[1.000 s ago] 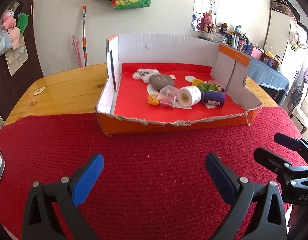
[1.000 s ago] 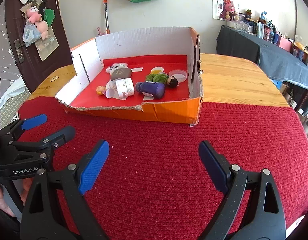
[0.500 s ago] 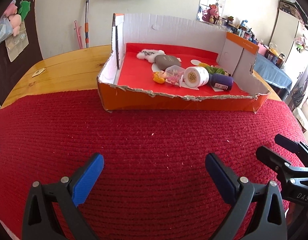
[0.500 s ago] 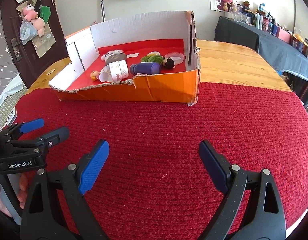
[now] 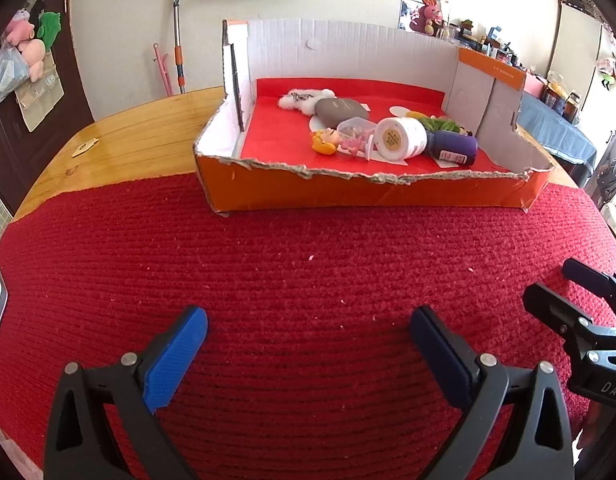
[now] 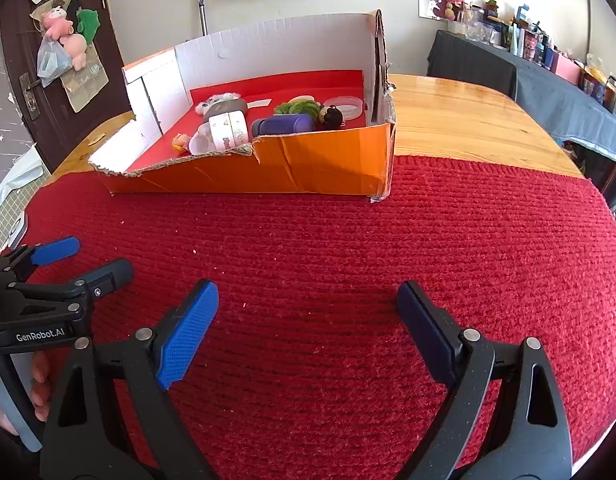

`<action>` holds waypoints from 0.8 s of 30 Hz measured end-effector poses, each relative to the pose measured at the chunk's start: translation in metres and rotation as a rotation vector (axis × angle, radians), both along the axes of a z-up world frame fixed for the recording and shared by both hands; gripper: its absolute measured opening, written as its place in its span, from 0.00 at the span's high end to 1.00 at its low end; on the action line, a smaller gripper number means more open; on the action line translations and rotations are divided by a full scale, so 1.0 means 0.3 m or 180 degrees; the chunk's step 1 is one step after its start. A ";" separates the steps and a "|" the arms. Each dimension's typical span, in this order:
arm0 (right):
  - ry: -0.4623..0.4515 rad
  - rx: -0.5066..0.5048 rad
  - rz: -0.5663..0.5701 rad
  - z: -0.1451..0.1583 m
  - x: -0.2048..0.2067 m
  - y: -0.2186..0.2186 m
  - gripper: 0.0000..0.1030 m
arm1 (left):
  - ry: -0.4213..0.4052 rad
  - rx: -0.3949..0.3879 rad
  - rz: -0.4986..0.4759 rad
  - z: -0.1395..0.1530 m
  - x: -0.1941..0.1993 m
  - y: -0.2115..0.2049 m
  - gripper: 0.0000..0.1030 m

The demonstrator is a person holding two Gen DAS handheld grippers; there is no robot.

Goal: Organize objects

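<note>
Left wrist view: the left gripper point(image 5: 308, 354) is hovering over the red knitted mat point(image 5: 308, 280) near the table's front edge, its blue-padded fingers point(image 5: 175, 360) spread wide and holding nothing. The torn orange cardboard box point(image 5: 368, 194) is sitting at the mat's far edge. A white cylindrical jar point(image 5: 400, 138), a purple bottle point(image 5: 452, 148), a grey oval pouch point(image 5: 340, 111), a small yellow-haired doll point(image 5: 328, 143) and a white fluffy toy point(image 5: 301, 98) are lying heaped together in it, toward its right half.

Right wrist view: the right gripper point(image 6: 308, 334) is likewise hovering over the mat, fingers parted and empty. No loose item is showing on the mat.

Judgement: this fits either a finished gathering or a sorting yet to come; the views are not settling which. Any reach into the box is calling for entry over the low torn front wall, with fingers staying parted until they are straddling one item, since the jar and bottle are touching and likely to roll.
</note>
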State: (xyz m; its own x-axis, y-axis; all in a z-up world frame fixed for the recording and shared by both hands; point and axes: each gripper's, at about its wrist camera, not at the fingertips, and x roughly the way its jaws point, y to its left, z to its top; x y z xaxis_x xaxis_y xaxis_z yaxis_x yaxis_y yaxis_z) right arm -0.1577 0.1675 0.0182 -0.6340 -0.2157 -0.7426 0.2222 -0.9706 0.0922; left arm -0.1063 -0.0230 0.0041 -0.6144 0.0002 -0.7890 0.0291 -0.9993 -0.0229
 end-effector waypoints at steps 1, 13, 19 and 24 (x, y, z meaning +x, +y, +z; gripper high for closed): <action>0.0005 0.0006 0.0000 -0.001 0.000 -0.002 0.10 | -0.0002 -0.0002 0.0001 -0.001 0.001 0.000 0.00; 0.0061 -0.0032 -0.0025 -0.005 0.000 0.002 0.08 | -0.0003 -0.0024 -0.0041 -0.007 -0.002 0.002 0.00; 0.0052 0.0025 -0.0028 -0.006 -0.004 -0.005 0.08 | -0.0008 -0.0038 -0.0081 -0.006 0.004 0.001 0.00; 0.0052 0.0010 -0.0031 -0.007 -0.003 -0.003 0.07 | -0.0013 -0.0050 -0.0108 -0.004 0.004 0.003 0.00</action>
State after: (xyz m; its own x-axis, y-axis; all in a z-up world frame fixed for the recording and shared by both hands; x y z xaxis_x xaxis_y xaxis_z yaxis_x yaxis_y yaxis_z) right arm -0.1587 0.1666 0.0161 -0.6480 -0.2071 -0.7329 0.2143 -0.9730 0.0856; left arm -0.1050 -0.0220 0.0028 -0.6109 0.0086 -0.7916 -0.0047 -1.0000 -0.0073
